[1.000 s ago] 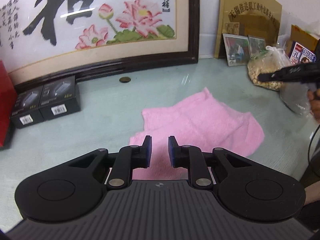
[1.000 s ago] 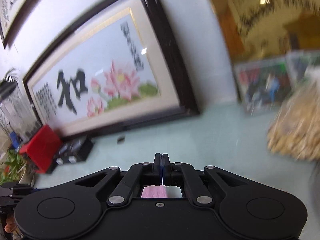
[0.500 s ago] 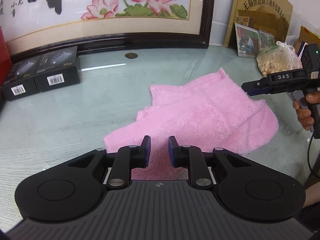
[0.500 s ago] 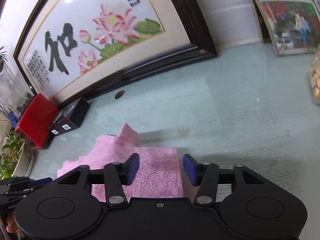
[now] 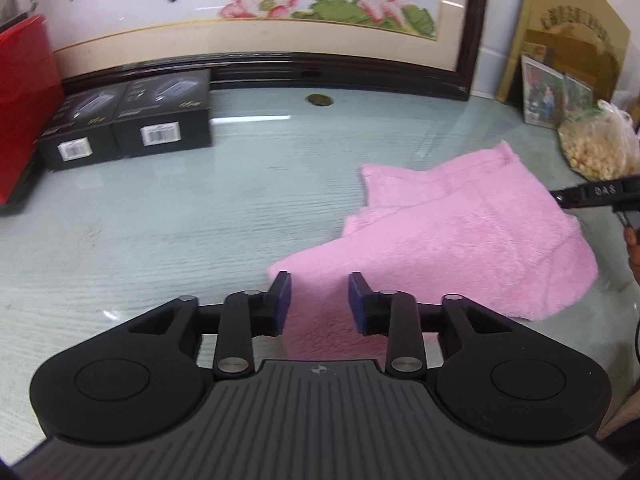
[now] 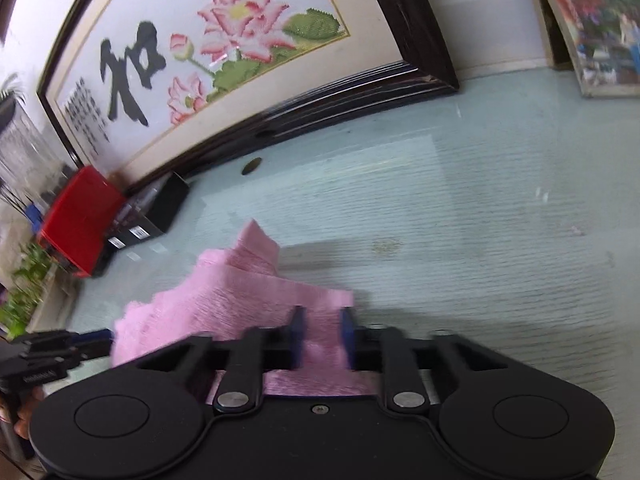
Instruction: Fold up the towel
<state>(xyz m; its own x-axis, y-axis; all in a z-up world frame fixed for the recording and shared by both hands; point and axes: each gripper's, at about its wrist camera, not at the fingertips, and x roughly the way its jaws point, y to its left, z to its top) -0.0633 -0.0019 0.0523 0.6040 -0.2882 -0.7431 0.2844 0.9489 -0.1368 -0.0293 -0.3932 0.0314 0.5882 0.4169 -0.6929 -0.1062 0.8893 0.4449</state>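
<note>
A pink towel [image 5: 460, 240] lies loosely folded and rumpled on the pale green glass table [image 5: 200, 220]. My left gripper [image 5: 318, 300] is open, its blue pads straddling the towel's near left corner. My right gripper [image 6: 322, 334] is open, hovering over the towel's right edge [image 6: 240, 300] with towel between its pads; it also shows in the left wrist view [image 5: 592, 192] at the towel's far right side. The left gripper shows at the lower left of the right wrist view [image 6: 52, 352].
A large framed lotus picture [image 5: 260, 20] leans at the back. Two black boxes [image 5: 132, 120] and a red box [image 5: 20, 100] stand at left. A coin [image 5: 319, 100] lies near the frame. A bag of nuts [image 5: 596, 148] and photos [image 5: 552, 92] stand at right.
My right gripper opened from shut, let the towel down and narrowed over its right edge. My left gripper opened wider and shifted left toward the towel's near corner.
</note>
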